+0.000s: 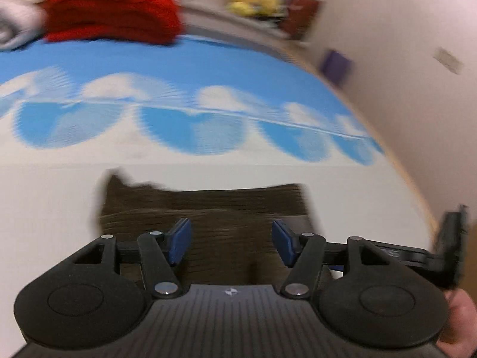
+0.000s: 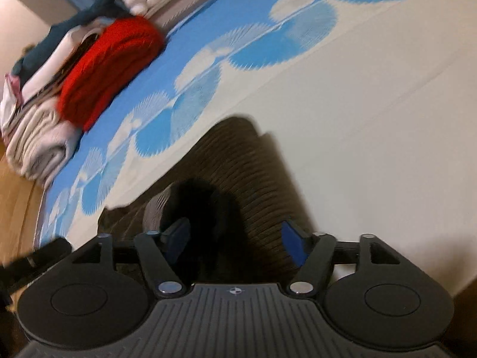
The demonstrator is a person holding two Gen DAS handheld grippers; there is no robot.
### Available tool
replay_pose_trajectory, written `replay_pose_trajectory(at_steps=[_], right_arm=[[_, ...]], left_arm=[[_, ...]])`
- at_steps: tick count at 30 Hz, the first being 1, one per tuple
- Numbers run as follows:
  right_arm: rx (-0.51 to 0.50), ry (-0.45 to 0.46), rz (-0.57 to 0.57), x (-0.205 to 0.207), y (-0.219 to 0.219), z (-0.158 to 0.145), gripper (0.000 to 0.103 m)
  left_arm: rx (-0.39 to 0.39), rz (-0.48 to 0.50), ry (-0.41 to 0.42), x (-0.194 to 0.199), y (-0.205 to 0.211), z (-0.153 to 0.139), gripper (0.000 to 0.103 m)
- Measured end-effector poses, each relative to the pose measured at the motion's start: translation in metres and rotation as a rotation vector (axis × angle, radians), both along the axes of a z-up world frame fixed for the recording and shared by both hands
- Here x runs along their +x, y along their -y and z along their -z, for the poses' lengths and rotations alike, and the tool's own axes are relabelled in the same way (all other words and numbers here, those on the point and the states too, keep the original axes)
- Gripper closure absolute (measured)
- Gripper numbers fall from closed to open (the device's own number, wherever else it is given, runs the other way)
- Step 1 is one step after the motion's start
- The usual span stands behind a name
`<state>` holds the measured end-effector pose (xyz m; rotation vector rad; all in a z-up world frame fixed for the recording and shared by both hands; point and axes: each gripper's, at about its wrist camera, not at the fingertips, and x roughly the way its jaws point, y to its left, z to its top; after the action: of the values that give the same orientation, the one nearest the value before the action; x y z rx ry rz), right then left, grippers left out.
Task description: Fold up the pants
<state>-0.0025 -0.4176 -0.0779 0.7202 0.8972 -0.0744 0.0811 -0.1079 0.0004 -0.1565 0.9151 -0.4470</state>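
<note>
Brown corduroy pants [image 1: 208, 208] lie folded into a compact block on the white part of the bedsheet, just ahead of my left gripper [image 1: 231, 240]. Its blue pads stand wide apart over the cloth, holding nothing. In the right wrist view the same pants [image 2: 253, 173] show as a ribbed brown bundle with a dark fold at the near end. My right gripper [image 2: 235, 243] is open above that near end, its pads apart and empty. Both views are motion-blurred.
A stack of folded laundry topped by a red knit [image 1: 113, 9] sits at the far side of the blue-and-white sheet [image 1: 179, 68]; it also shows in the right wrist view [image 2: 110, 68]. A pale wall [image 1: 402, 59] is on the right. Wooden floor [image 2: 18, 197] lies beyond the bed edge.
</note>
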Motion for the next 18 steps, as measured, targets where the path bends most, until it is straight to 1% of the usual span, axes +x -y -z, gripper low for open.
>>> replay_pose_trajectory(at_steps=[2,4,6,8,10,12,14,16,17,18], right_arm=[[0.01,-0.019,-0.032,0.008,-0.012,0.003,0.029],[-0.017,-0.039,-0.047,0.015,-0.024,0.003,0.029],[-0.042,-0.056,-0.045,0.021,-0.031,0.002,0.029],[-0.074,-0.054,-0.024,0.022,-0.033,-0.002,0.029],[-0.107,-0.031,0.008,0.019,-0.032,-0.009,0.031],[-0.14,0.029,0.063,0.011,-0.028,-0.021,0.031],[-0.154,0.079,0.073,0.004,-0.025,-0.031,0.031],[-0.13,0.091,0.029,0.005,-0.028,-0.03,0.031],[-0.112,0.074,-0.015,0.009,-0.033,-0.025,0.03],[-0.093,0.034,-0.078,0.015,-0.041,-0.017,0.03]], left_arm=[[0.03,-0.072,-0.035,0.006,-0.023,0.011,0.039],[0.057,-0.119,-0.068,0.013,-0.045,0.016,0.039],[0.082,-0.143,-0.081,0.012,-0.061,0.02,0.039],[0.086,-0.152,-0.08,0.01,-0.079,0.021,0.039],[0.088,-0.16,-0.071,0.008,-0.092,0.018,0.039],[0.092,-0.162,-0.062,0.003,-0.1,0.015,0.039],[0.094,-0.159,-0.058,-0.001,-0.104,0.013,0.039],[0.098,-0.152,-0.057,-0.005,-0.107,0.011,0.039],[0.101,-0.15,-0.057,-0.006,-0.108,0.012,0.039],[0.105,-0.148,-0.056,-0.008,-0.109,0.011,0.039]])
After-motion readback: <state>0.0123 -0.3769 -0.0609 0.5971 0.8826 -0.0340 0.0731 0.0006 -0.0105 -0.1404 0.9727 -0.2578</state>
